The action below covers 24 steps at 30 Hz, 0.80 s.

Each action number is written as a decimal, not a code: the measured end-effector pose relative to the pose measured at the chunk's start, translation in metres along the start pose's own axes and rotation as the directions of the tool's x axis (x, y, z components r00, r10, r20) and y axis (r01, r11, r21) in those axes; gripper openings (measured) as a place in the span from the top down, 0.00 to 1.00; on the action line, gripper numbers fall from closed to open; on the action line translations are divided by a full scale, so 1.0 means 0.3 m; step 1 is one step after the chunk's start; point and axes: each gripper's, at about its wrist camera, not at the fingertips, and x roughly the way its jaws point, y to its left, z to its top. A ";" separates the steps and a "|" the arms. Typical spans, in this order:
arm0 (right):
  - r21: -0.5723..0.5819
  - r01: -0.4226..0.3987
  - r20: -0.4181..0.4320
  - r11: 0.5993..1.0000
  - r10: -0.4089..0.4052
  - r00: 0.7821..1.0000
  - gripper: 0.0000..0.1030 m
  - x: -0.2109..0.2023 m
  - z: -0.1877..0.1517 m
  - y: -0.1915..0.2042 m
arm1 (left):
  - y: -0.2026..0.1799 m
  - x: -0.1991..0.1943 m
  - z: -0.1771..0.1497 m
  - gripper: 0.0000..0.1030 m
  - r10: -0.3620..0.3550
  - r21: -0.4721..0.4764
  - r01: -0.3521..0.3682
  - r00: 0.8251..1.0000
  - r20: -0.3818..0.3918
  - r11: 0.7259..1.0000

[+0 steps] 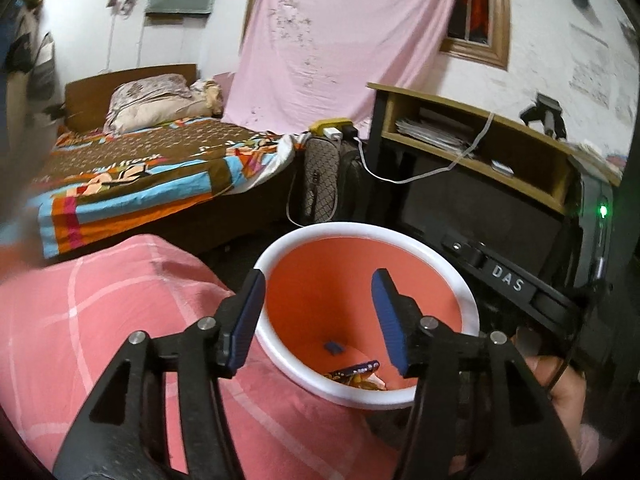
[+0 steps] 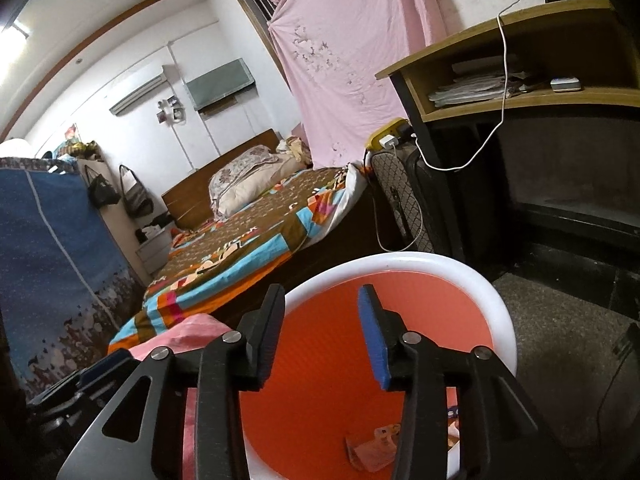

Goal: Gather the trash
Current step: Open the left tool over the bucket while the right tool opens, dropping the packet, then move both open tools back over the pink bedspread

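Note:
An orange trash bin with a white rim (image 1: 280, 248) stands beside a pink checked bedcover (image 1: 120, 300). Wrappers (image 1: 356, 376) and a small blue scrap (image 1: 333, 346) lie at its bottom. My left gripper (image 1: 318, 320) is open and empty, held over the bin's mouth. In the right wrist view the bin's rim (image 2: 496, 300) fills the lower middle, with a clear wrapper (image 2: 376, 446) inside. My right gripper (image 2: 322, 340) is open and empty, above the bin. The right gripper's body (image 1: 508, 280) also shows at the right of the left wrist view.
A bed with a colourful sheet (image 1: 152, 176) lies behind. A wooden desk with papers (image 1: 472, 136) and a white cable (image 1: 440, 168) stands to the right. Bags (image 1: 324, 180) sit between bed and desk. A blue fabric wardrobe (image 2: 52, 272) stands at left. Dark floor (image 2: 560, 320) lies right of the bin.

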 end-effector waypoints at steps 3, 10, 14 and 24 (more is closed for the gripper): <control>-0.002 0.007 -0.007 1.000 -0.007 1.000 0.60 0.004 0.000 0.006 | 0.026 -0.008 -0.003 0.60 0.023 -0.035 -0.023 1.000 0.008 0.999; 0.002 0.007 -0.023 1.000 -0.007 1.000 0.56 0.011 -0.003 0.008 | 0.061 -0.004 -0.007 0.51 0.062 -0.091 -0.062 0.998 -0.010 0.994; 0.000 0.014 -0.025 1.000 -0.014 1.000 0.54 0.011 0.001 0.001 | 0.064 -0.014 -0.007 0.42 0.071 -0.100 -0.072 0.997 -0.011 0.992; 0.021 0.010 0.012 1.000 -0.011 1.000 0.22 -0.012 0.007 -0.010 | 0.120 -0.096 -0.005 0.14 0.180 -0.195 -0.165 0.982 0.062 0.967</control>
